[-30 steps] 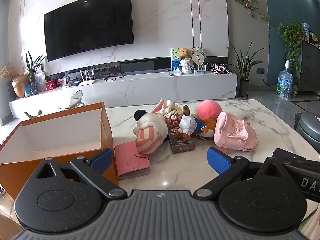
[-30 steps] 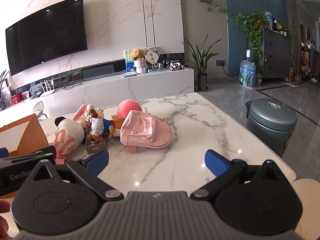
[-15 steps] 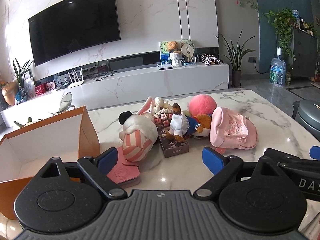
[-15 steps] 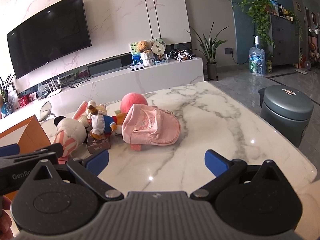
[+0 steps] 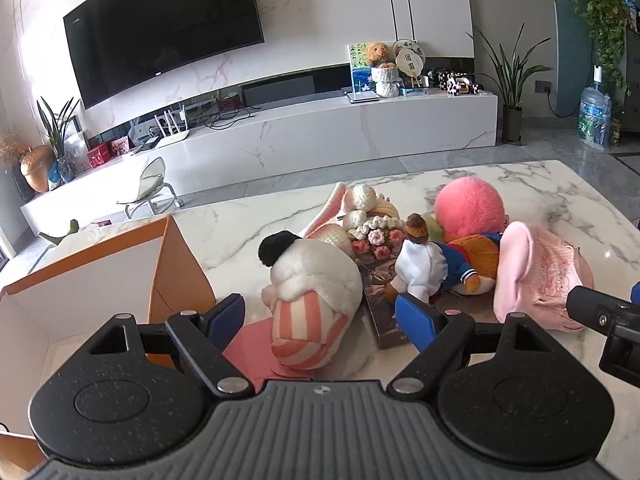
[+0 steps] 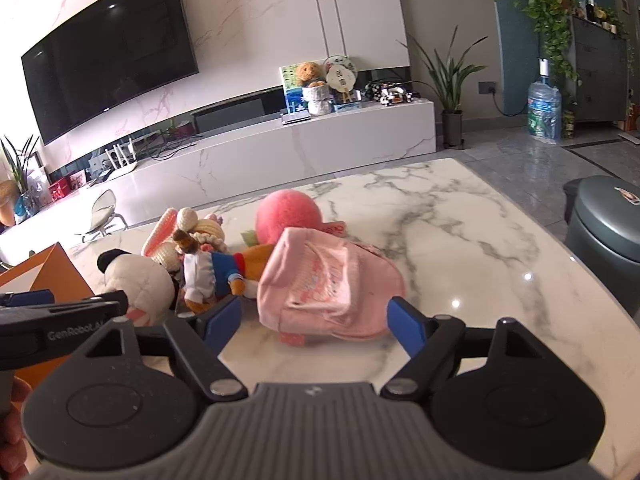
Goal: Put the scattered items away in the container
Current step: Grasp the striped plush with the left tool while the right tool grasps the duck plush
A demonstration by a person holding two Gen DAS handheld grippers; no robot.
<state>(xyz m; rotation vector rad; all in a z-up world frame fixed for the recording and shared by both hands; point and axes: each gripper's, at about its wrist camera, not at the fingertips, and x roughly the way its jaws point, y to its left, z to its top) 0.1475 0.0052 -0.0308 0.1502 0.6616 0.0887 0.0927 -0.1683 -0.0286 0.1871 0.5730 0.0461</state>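
Observation:
A pile of soft toys lies on the marble table. My left gripper is open, and the pink-and-white striped plush lies between its blue fingers without touching them. A pink wallet lies under that plush. The orange box, white inside, stands just to the left. My right gripper straddles the pink cap. Its jaws are closing, and the pads sit close beside the cap without clearly pressing it. A sailor duck plush, a pink ball plush and a crochet bunny lie behind.
A small dark box lies under the duck. A grey bin stands off the table's right edge. The tabletop right of the cap is bare marble. A low white TV cabinet runs along the far wall.
Both grippers have moved forward and down toward the pile. The left now has the striped plush between its fingers. The right jaws have narrowed around the pink cap.

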